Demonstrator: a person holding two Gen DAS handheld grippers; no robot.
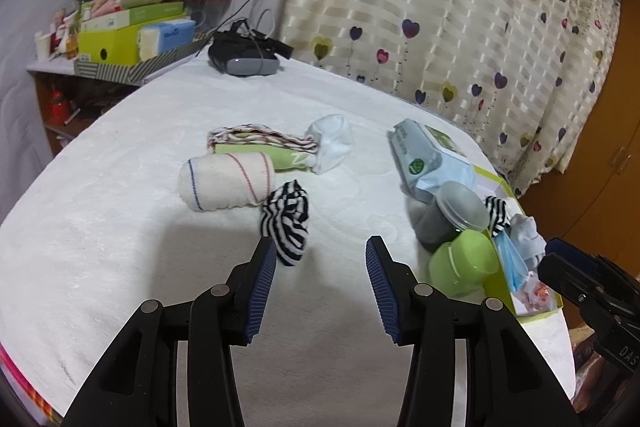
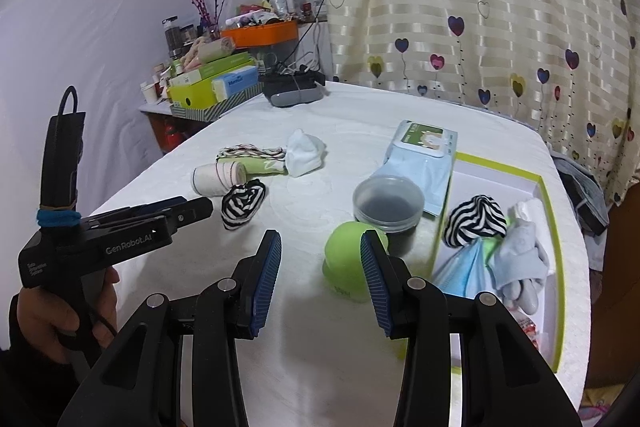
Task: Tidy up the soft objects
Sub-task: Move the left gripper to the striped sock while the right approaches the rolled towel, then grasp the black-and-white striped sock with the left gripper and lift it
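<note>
My left gripper (image 1: 321, 245) is open over the white bedcover with nothing between its pads. A black-and-white striped sock (image 1: 286, 227) lies just beyond its left fingertip. Behind that sock are a rolled white cloth (image 1: 228, 183), a green sock (image 1: 280, 157), a red-striped cloth (image 1: 256, 139) and a white sock (image 1: 332, 145). My right gripper (image 2: 318, 237) is also open and empty. To its right stands a green-rimmed box (image 2: 496, 179) holding another striped sock (image 2: 476, 221), a pale grey sock (image 2: 520, 251) and a blue mask (image 2: 464, 267). The left gripper (image 2: 200, 207) points at the loose striped sock (image 2: 242, 205).
A green cup (image 2: 346, 263) lies just past my right gripper's right finger, with a grey tub (image 2: 388, 203) and a wipes pack (image 2: 424, 155) behind it. A black headset (image 2: 294, 91) sits at the far edge. A cluttered shelf (image 2: 212, 83) stands at the back left, and a heart-print curtain (image 2: 480, 27) hangs behind.
</note>
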